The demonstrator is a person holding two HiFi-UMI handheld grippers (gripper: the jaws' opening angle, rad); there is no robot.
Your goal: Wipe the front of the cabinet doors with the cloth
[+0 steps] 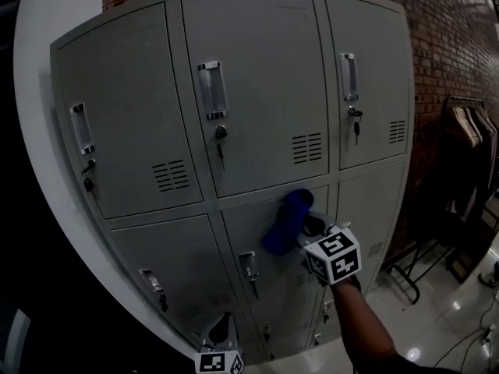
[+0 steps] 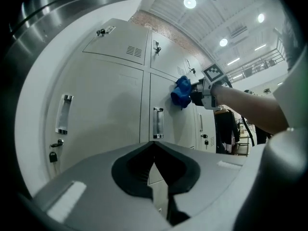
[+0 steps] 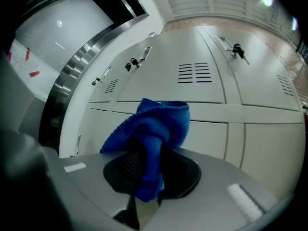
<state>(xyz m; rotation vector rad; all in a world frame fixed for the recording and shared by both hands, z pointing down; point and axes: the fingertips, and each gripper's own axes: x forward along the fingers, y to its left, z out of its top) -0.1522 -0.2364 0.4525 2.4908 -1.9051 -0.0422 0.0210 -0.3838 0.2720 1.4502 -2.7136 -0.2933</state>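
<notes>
A grey metal locker cabinet (image 1: 257,92) with several doors fills the head view. A blue cloth (image 1: 285,222) is pressed against the top of the lower middle door (image 1: 265,248), just under the seam between the rows. My right gripper (image 1: 310,228) is shut on the blue cloth (image 3: 154,129), which bunches up between its jaws in the right gripper view. My left gripper (image 1: 222,347) hangs low at the bottom edge, away from the doors. Its jaws are shut with nothing between them (image 2: 155,177). The left gripper view also shows the cloth (image 2: 182,92) on the cabinet.
Each door has a chrome handle (image 1: 211,90), a keyed lock (image 1: 221,133) and vent slits (image 1: 307,148). A brick wall (image 1: 456,45) runs on the right, with a clothes rack (image 1: 464,131) standing on the glossy floor (image 1: 437,318).
</notes>
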